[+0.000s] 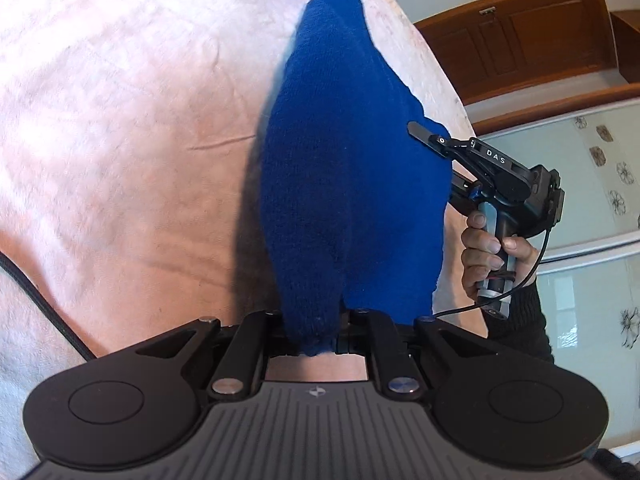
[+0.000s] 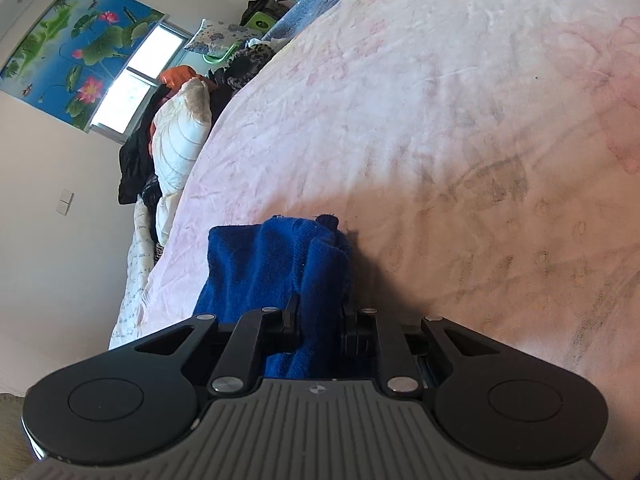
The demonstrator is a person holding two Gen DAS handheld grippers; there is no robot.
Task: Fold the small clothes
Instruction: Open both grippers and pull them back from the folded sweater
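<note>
A blue knit garment point(image 1: 340, 180) hangs stretched above the pink bed cover point(image 1: 120, 120), running from the near edge up across the left wrist view. My left gripper point(image 1: 316, 320) is shut on its near end, with cloth bunched between the jaws. At the garment's right edge my right gripper point(image 1: 424, 136) pinches the cloth, and a hand point(image 1: 492, 248) holds its grip. In the right wrist view the blue garment point(image 2: 272, 264) is folded thickly between the pads of the right gripper point(image 2: 320, 312), which press on it, just above the bed cover point(image 2: 440, 120).
A brown wooden door point(image 1: 520, 36) and flower-patterned glass panels point(image 1: 580, 200) stand beyond the bed's right edge. Pillows and piled clothes point(image 2: 180, 140) lie along the bed's far side under a window point(image 2: 132, 80). A black cable point(image 1: 40, 292) crosses the bed at left.
</note>
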